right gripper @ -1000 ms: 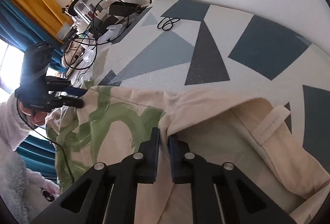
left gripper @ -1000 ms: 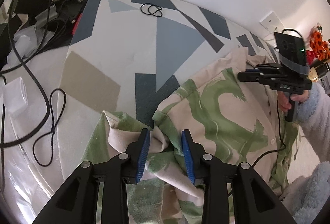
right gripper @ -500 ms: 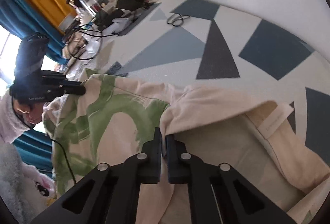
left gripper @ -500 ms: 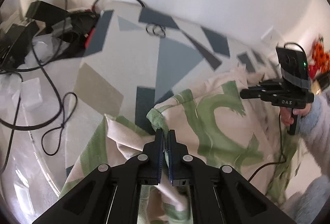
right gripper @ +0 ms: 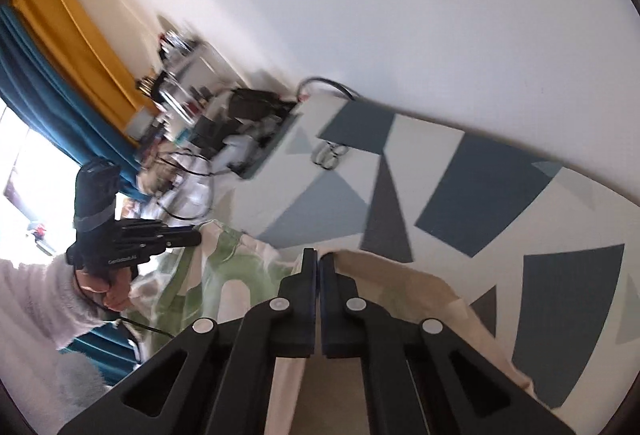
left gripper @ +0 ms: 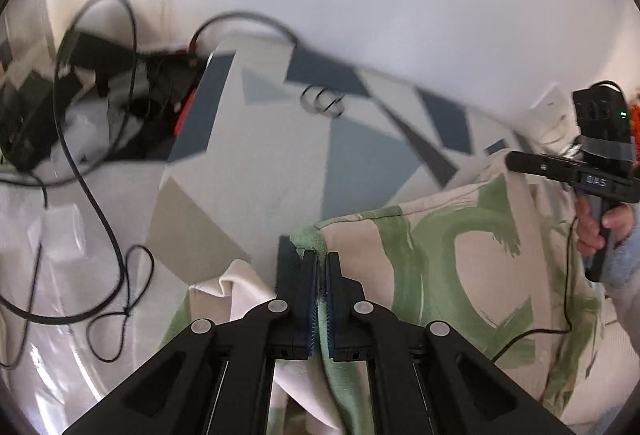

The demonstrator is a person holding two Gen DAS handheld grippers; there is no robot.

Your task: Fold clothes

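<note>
A cream garment with green brush-stroke print (left gripper: 448, 267) hangs stretched above a bed cover with grey and blue triangles (left gripper: 280, 155). My left gripper (left gripper: 321, 259) is shut on a green edge of the garment, which bunches up at its fingertips. My right gripper (right gripper: 319, 259) is shut on the garment's cream upper edge (right gripper: 400, 275); its plain inner side hangs below to the right. From the left wrist view the right gripper (left gripper: 516, 161) shows at the far right, pinching the cloth. The left gripper (right gripper: 196, 237) shows at the left of the right wrist view.
Black cables (left gripper: 92, 203) and dark devices (left gripper: 120, 91) crowd the white surface left of the bed. A black hair tie (left gripper: 324, 103) lies on the cover near the white wall. Blue and yellow curtains (right gripper: 60, 83) hang by a window. A person's fluffy sleeve (right gripper: 36, 307) is at left.
The left jaws closed onto the garment's green edge. Both grippers rose and lifted the cloth off the bed cover, pulling it taut between them.
</note>
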